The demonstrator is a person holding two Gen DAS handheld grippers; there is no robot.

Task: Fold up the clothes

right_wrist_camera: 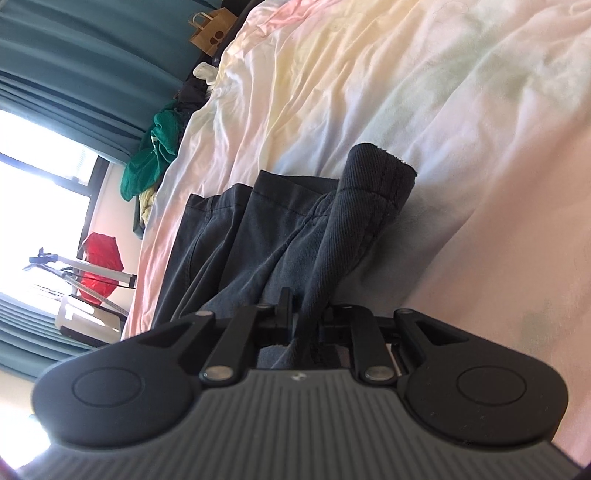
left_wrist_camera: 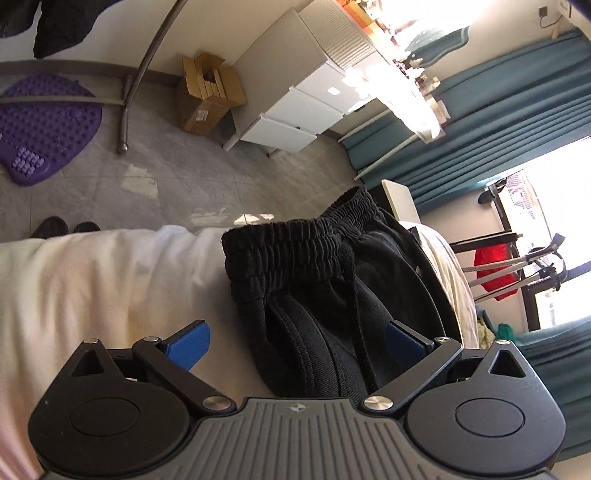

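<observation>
Black shorts (left_wrist_camera: 314,295) with a gathered elastic waistband lie bunched on a white bed sheet (left_wrist_camera: 92,277). My left gripper (left_wrist_camera: 295,347) stands open wide just over them. One blue pad (left_wrist_camera: 188,345) is above bare sheet and the other sits against the dark cloth. In the right wrist view the same shorts (right_wrist_camera: 229,229) stretch from the sheet (right_wrist_camera: 406,92) up into my right gripper (right_wrist_camera: 308,317). Its jaws are close together with a fold of the cloth pinched between them. A rolled leg hem (right_wrist_camera: 380,173) sticks up beyond.
Past the bed edge lie grey floor, a purple bumpy mat (left_wrist_camera: 40,129), a cardboard box (left_wrist_camera: 208,96), a white drawer unit (left_wrist_camera: 295,110) and dark shoes (left_wrist_camera: 55,227). Green clothes (right_wrist_camera: 155,155), a paper bag (right_wrist_camera: 210,29) and teal curtains (right_wrist_camera: 74,74) flank the bed's far side.
</observation>
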